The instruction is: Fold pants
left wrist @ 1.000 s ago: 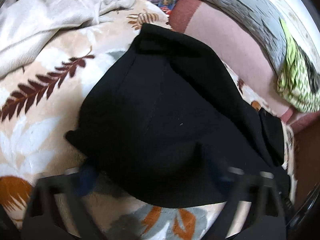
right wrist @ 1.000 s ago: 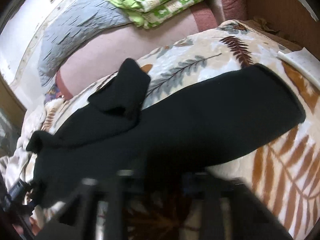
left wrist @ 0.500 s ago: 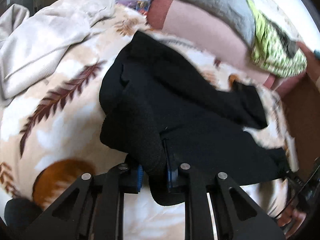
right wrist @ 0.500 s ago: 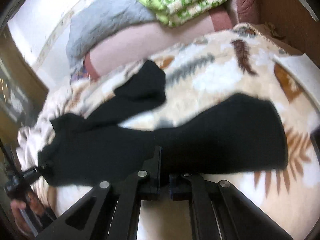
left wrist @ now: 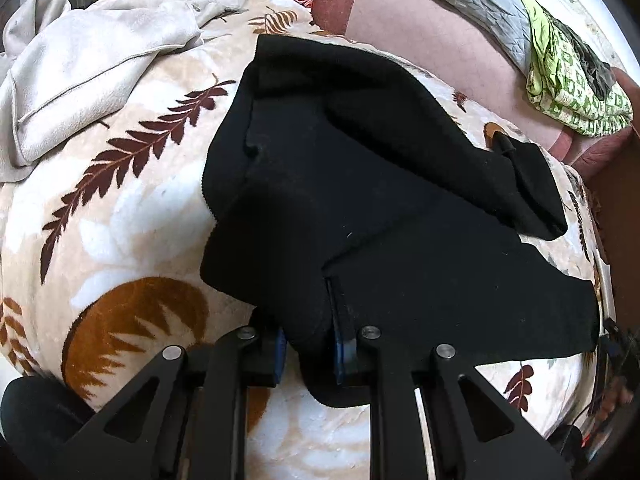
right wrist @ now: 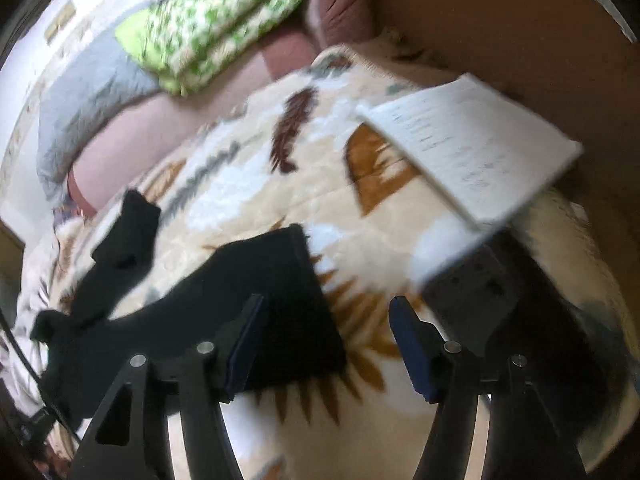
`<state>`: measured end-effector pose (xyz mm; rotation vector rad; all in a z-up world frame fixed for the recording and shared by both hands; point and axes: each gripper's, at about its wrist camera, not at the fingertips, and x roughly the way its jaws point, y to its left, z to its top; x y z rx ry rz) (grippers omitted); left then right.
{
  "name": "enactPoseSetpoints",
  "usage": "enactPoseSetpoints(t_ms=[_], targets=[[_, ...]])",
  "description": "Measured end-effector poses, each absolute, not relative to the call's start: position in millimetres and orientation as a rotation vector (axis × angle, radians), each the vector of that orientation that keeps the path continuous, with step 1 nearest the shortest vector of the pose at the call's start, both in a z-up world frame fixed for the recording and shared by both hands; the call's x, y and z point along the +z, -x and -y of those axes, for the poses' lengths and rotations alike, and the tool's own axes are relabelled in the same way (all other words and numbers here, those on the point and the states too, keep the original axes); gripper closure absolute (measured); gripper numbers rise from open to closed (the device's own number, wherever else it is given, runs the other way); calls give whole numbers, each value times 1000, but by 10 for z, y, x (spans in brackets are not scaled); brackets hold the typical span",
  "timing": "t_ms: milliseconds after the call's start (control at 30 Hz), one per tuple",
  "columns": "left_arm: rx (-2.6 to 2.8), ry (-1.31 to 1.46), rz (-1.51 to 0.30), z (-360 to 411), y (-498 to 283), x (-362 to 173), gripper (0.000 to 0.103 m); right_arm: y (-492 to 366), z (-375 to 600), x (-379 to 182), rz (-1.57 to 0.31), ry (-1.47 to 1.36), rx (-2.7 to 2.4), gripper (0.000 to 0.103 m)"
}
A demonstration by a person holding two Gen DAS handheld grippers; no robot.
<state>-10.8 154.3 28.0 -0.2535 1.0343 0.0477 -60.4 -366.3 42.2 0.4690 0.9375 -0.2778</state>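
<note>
left gripper: clamped on black pants fabric
right gripper: jaws just opened wide, holding nothing

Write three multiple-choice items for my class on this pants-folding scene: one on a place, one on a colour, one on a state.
1. Where does the open notebook lie?
A. on the leaf-print blanket
B. on the floor
C. on the pants

2. What colour are the pants?
A. grey
B. black
C. green

3. How is the left gripper?
A. open and empty
B. shut on the pants
C. shut on a pillow

Key: 1 A, it rests at the blanket's far edge; 2 B, the cloth is plain black; 3 B, black cloth is pinched between its pads.
</note>
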Motion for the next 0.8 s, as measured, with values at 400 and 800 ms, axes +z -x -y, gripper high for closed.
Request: enactPoseSetpoints(t_ms=[400,800], targets=[[34,252,-1016,-1680,276,341,88,640,3339,661,-937,-231,-250,97],[17,238,-973,-1899,299,768,36,371,3153,901,-862,-190,-244,47]])
